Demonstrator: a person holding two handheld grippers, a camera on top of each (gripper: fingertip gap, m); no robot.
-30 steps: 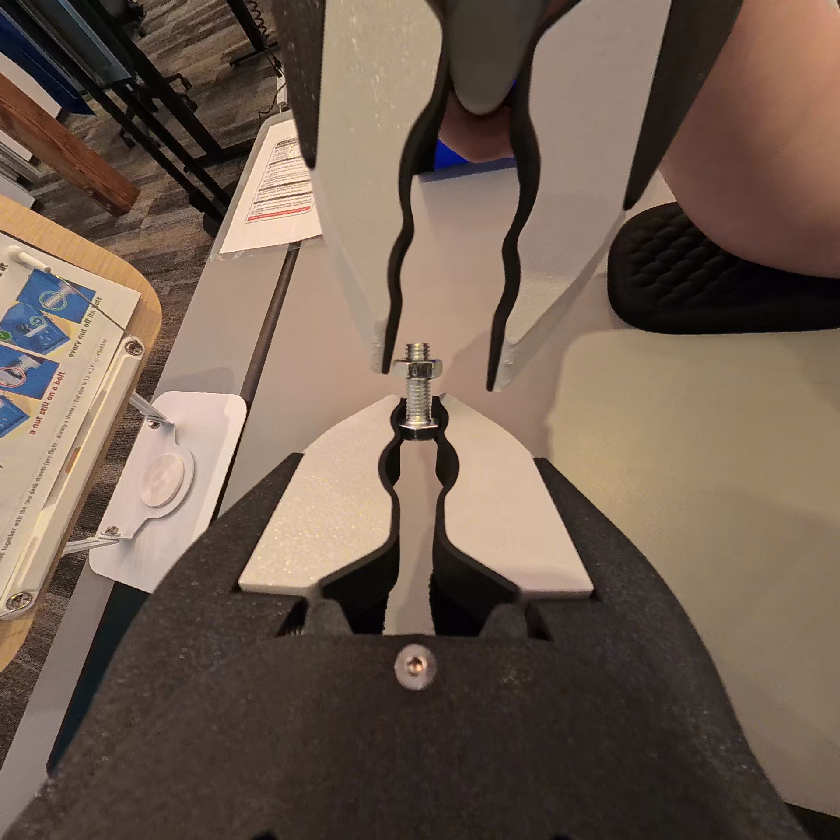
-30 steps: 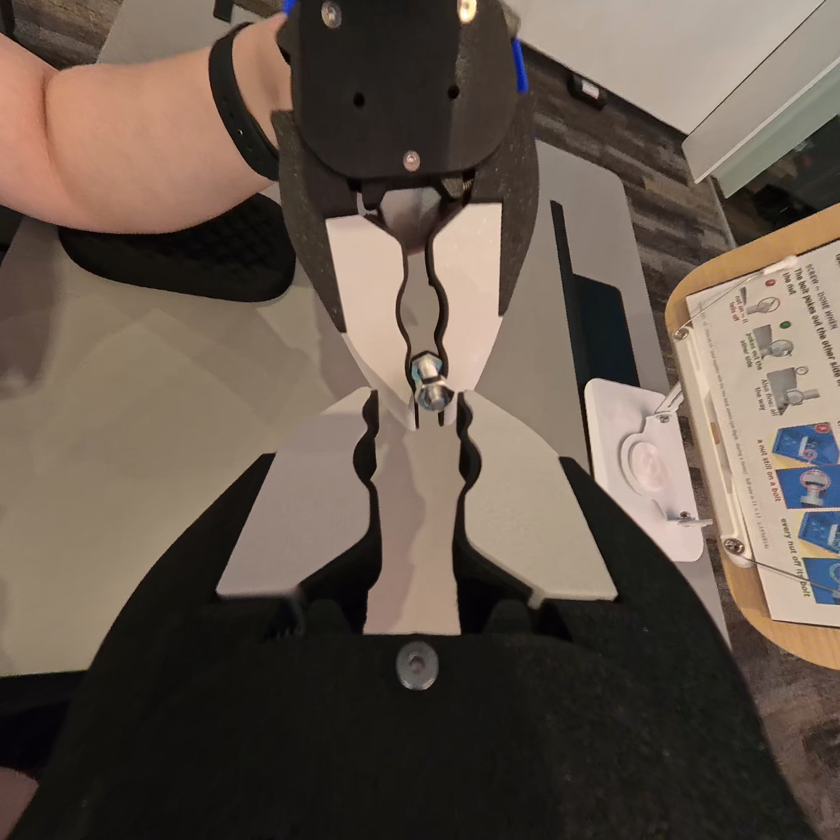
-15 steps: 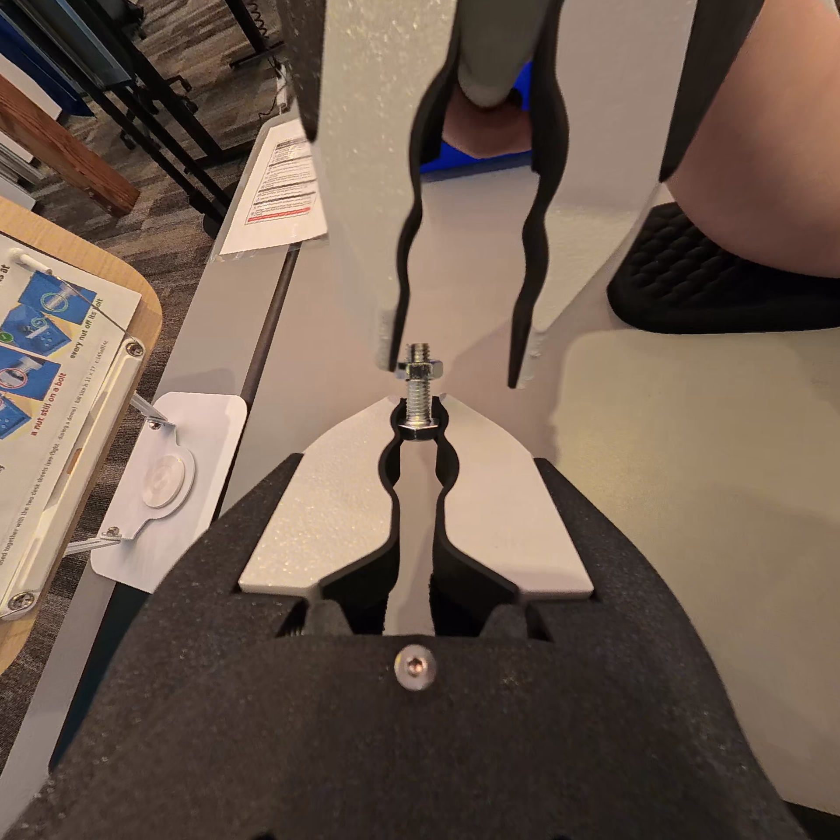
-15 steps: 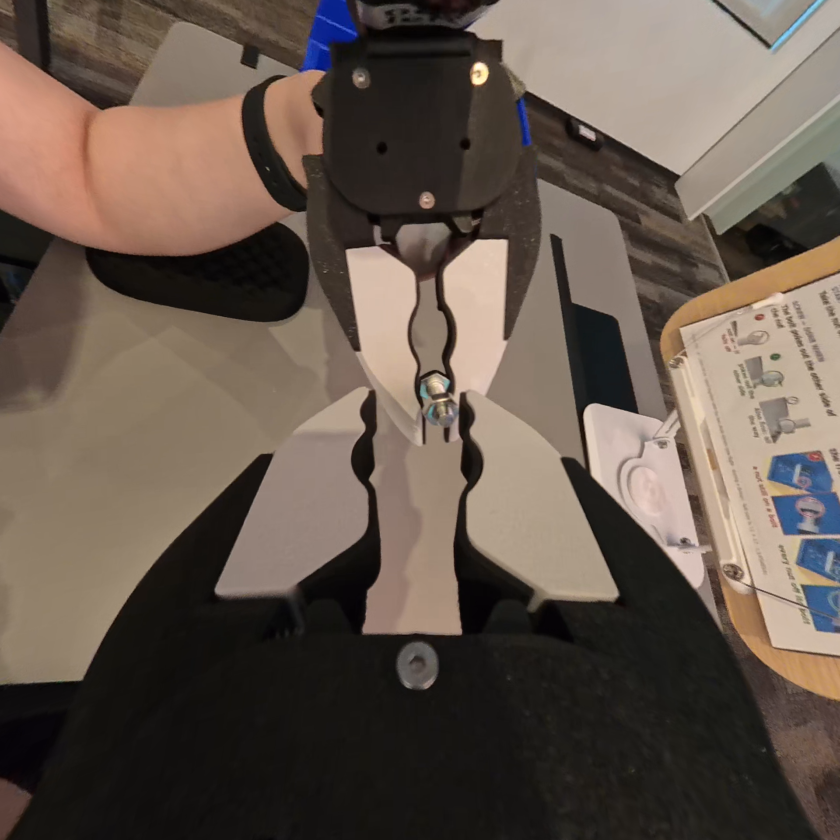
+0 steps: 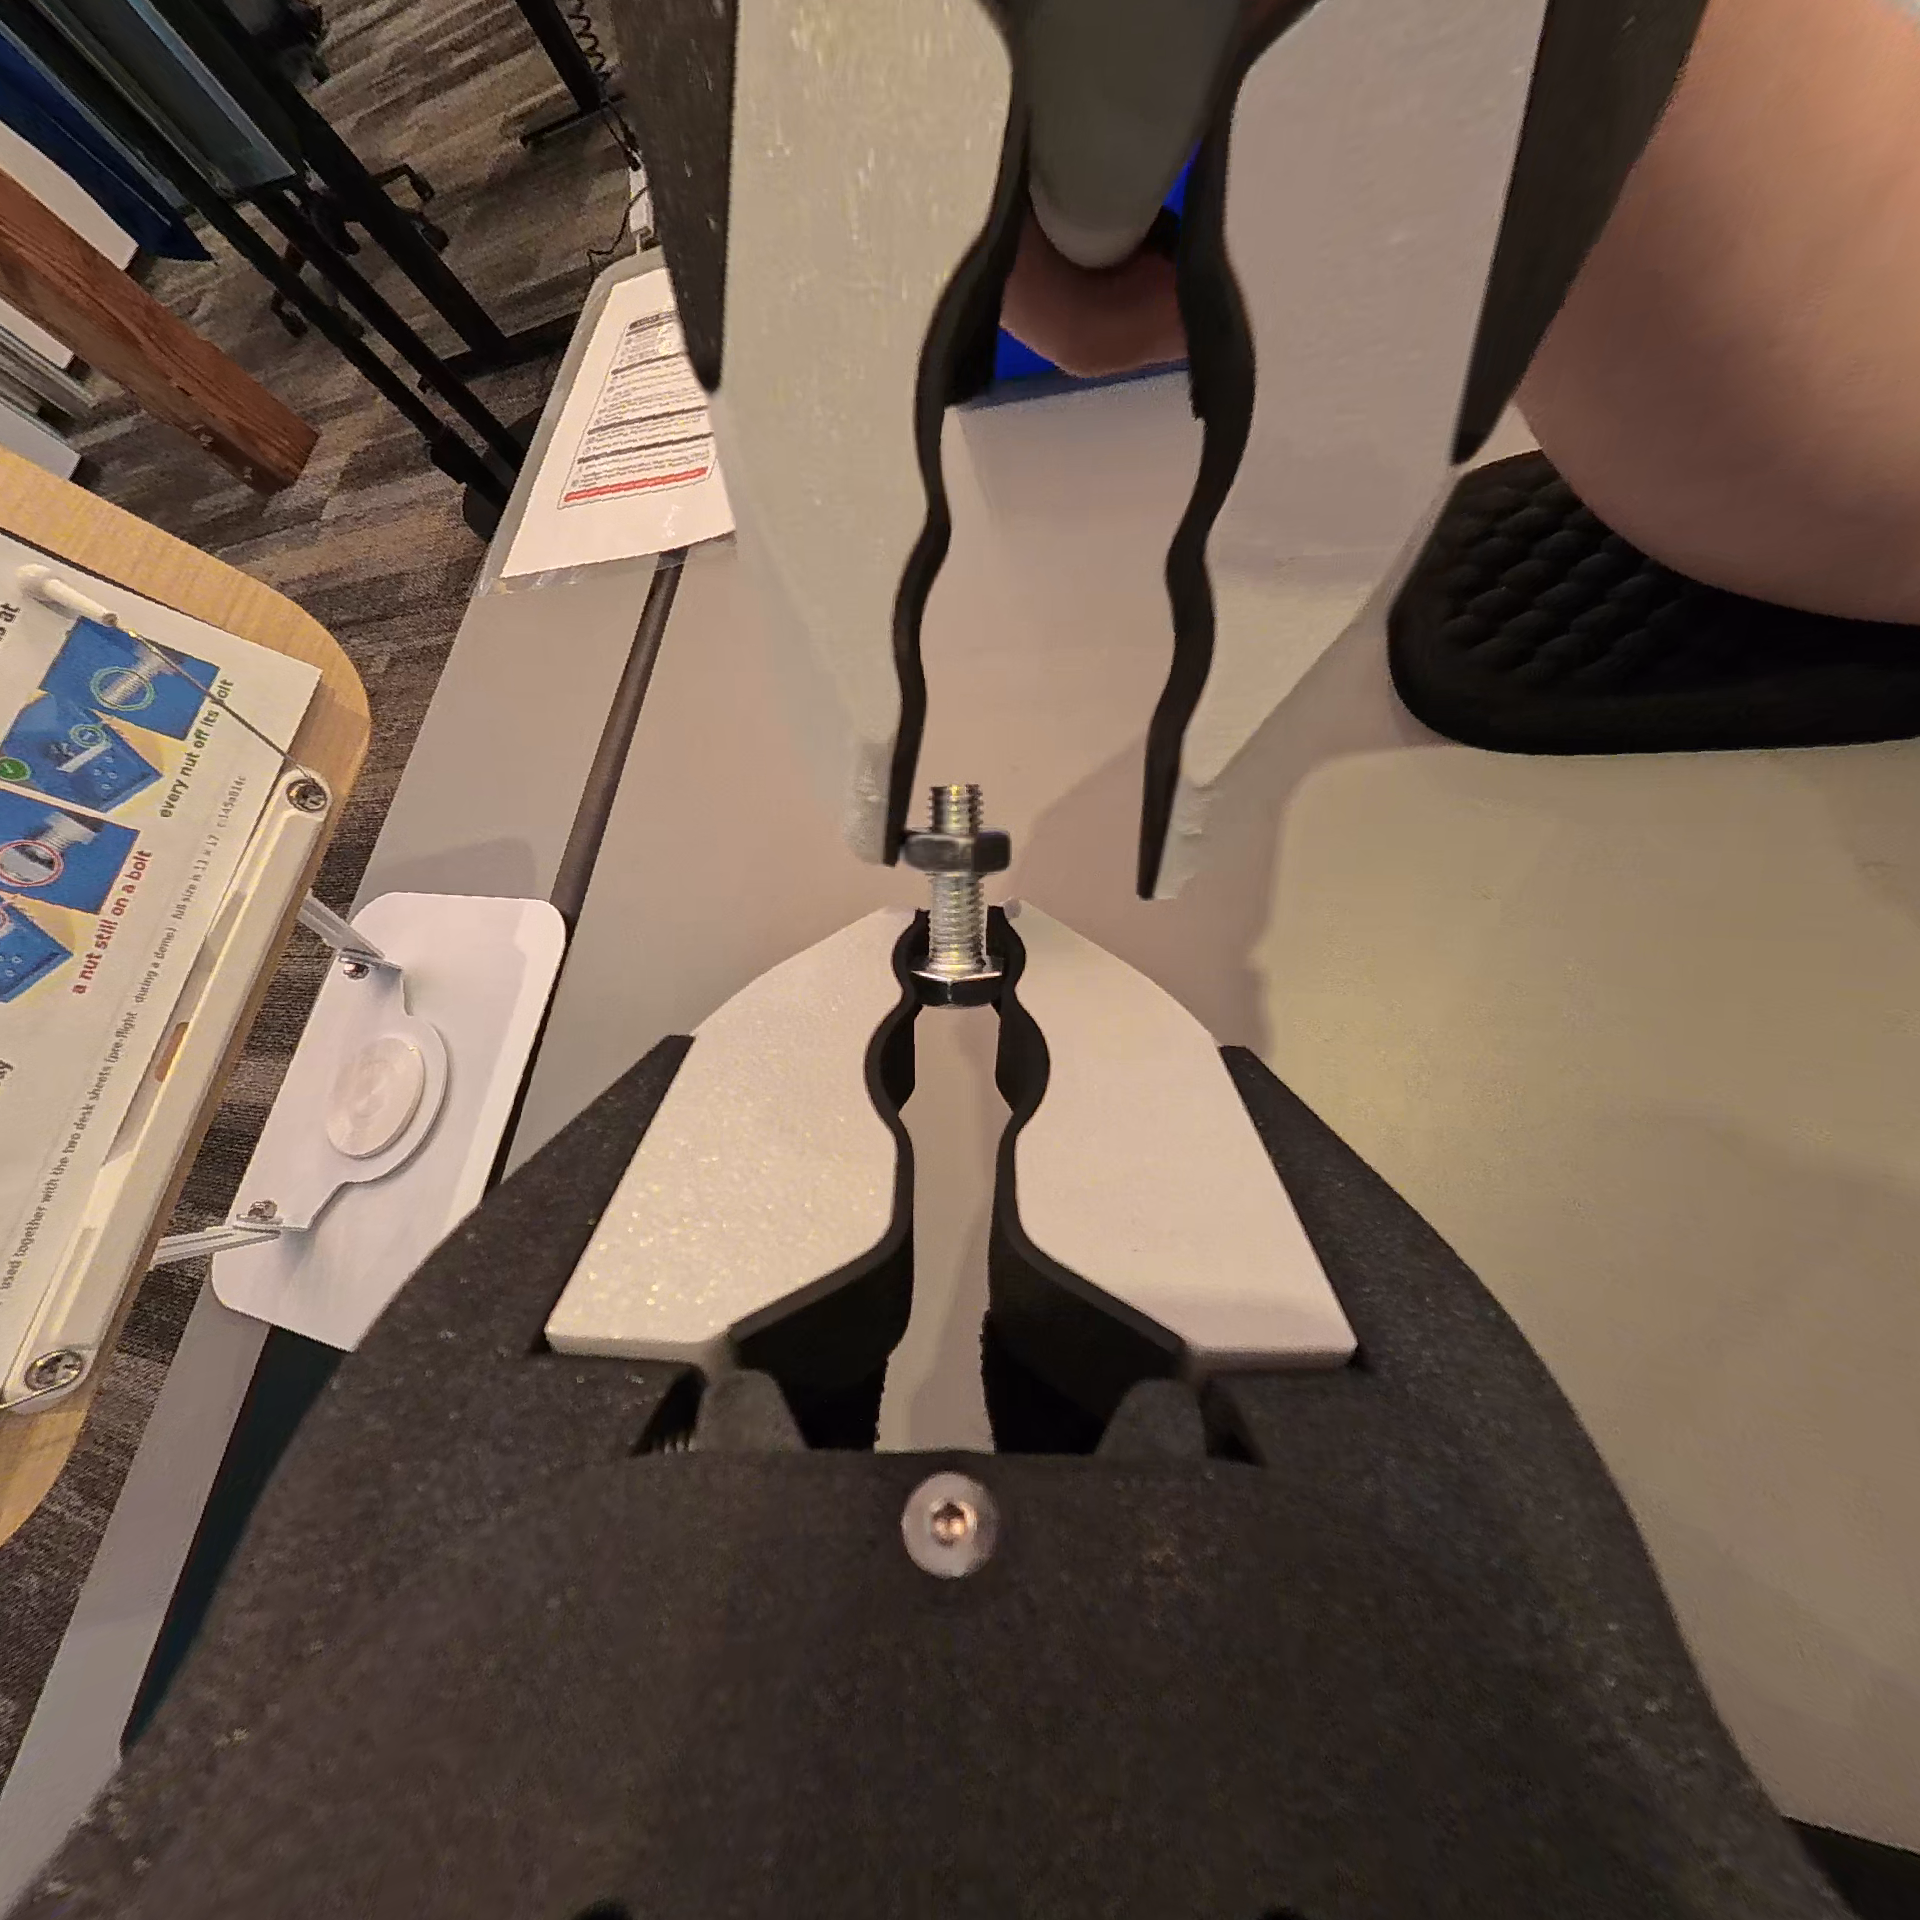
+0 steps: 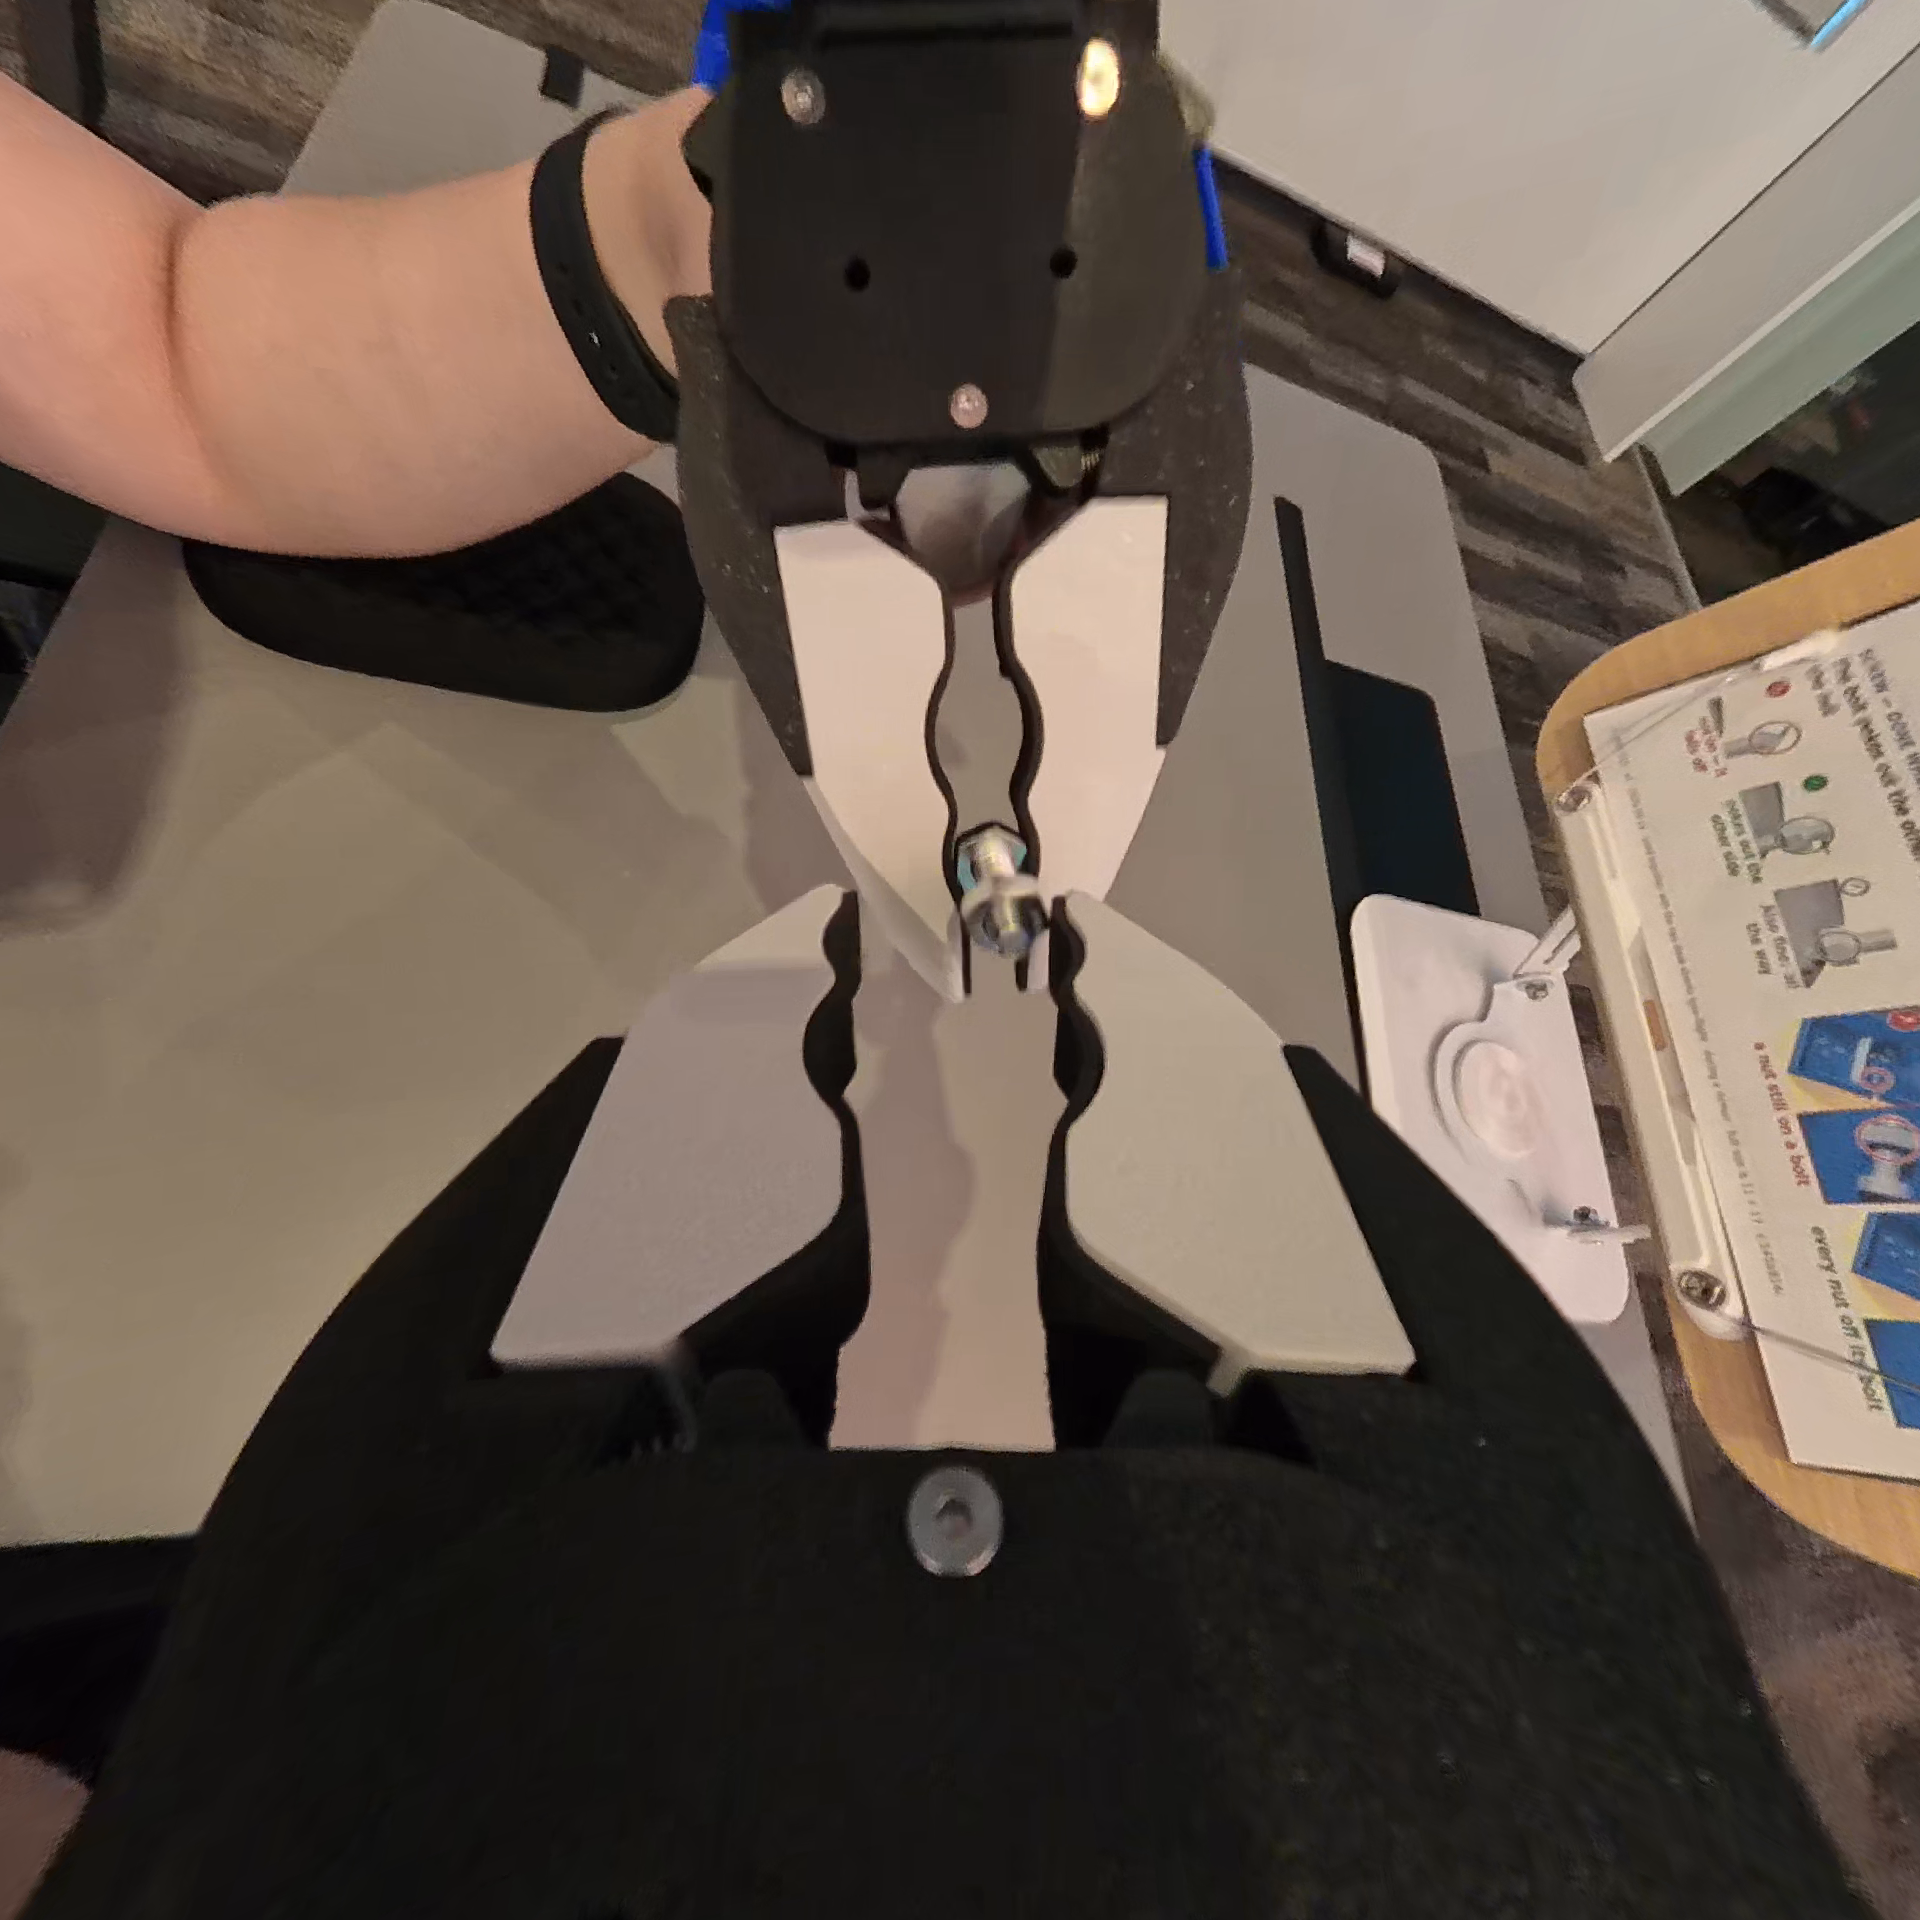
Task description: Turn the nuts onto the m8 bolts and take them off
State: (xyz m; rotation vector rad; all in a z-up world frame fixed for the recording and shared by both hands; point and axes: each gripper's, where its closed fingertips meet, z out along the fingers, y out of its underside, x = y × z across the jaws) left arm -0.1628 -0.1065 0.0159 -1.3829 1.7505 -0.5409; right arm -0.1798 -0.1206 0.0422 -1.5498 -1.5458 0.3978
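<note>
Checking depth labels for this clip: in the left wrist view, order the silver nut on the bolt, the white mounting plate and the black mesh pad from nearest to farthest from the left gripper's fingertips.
1. Silver nut: on the thread, just ahead of the left gripper.
2. White mounting plate: left, at the desk's edge.
3. Black mesh pad: far right, under a forearm.

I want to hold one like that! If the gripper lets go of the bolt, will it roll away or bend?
Probably no bending: the bolt looks like solid shiny metal, stiff and heavy for its size. It could roll, since its threaded shaft is round, though the six-sided nut and head would likely stop it soon. The left gripper pinches only its head, so it might slip.
</note>
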